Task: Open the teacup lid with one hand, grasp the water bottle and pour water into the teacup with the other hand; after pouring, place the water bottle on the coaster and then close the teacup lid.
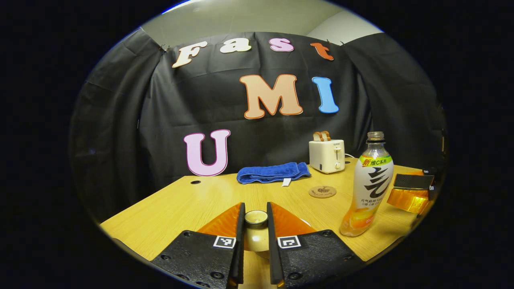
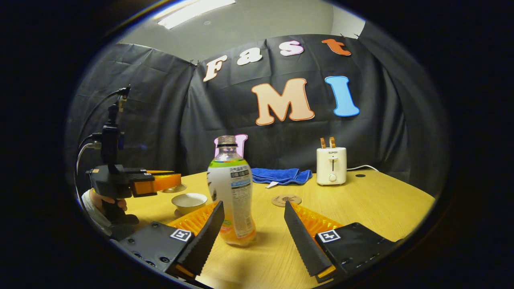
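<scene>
My left gripper [image 1: 255,206] is shut on the knob of the pale teacup lid [image 1: 256,224]. In the right gripper view, a hand holds that left gripper [image 2: 170,183] with the lid [image 2: 175,188] lifted just above and behind the open white teacup [image 2: 189,202]. The uncapped water bottle [image 2: 232,192] with orange liquid at its base stands upright between the fingers of my open right gripper [image 2: 253,205], closer to the left finger [image 2: 209,233]. In the left gripper view, the bottle [image 1: 368,188] stands at the right with the right gripper [image 1: 411,190] beside it. A round brown coaster [image 2: 286,200] lies behind the bottle.
A white toaster [image 2: 331,165] with two slices of bread stands at the back of the wooden table [image 2: 373,204], its cord trailing right. A folded blue towel [image 2: 281,176] lies to its left. The coaster [image 1: 322,191] sits in front of the toaster.
</scene>
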### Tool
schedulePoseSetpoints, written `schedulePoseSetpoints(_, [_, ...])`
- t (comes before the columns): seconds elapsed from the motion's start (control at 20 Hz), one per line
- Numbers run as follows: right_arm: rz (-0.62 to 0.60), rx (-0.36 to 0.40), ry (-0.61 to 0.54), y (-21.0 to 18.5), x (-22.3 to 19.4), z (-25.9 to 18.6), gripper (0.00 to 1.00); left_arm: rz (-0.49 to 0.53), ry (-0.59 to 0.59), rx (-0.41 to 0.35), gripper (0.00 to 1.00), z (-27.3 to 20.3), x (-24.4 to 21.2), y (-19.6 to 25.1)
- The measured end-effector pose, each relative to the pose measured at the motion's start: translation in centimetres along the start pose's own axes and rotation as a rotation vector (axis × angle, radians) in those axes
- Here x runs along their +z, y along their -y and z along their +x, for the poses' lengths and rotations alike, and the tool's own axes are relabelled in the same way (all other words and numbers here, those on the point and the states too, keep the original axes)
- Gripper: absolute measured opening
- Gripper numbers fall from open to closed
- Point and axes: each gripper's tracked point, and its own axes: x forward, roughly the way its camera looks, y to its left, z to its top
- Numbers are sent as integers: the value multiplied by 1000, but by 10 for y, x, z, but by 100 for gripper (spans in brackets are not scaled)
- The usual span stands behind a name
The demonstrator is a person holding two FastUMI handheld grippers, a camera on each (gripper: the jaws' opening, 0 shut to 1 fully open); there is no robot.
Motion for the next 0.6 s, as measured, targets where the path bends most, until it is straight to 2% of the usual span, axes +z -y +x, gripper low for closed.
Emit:
schedulePoseSetpoints(0.2, [-30,23,-14,-16,-3,8,97,-4,6,9,23,-4,0,-7])
schedulePoseSetpoints(0.35, [-27,36,-34,-23,-7,17,94,-7,4,17,23,-5,-2,-11])
schedulePoseSetpoints(0.4, [-25,39,-40,-26,-8,20,97,-7,3,19,23,-5,-3,-13])
schedulePoseSetpoints(0.6, [-29,36,-65,-30,-12,32,94,-14,-5,28,23,-6,-8,-19])
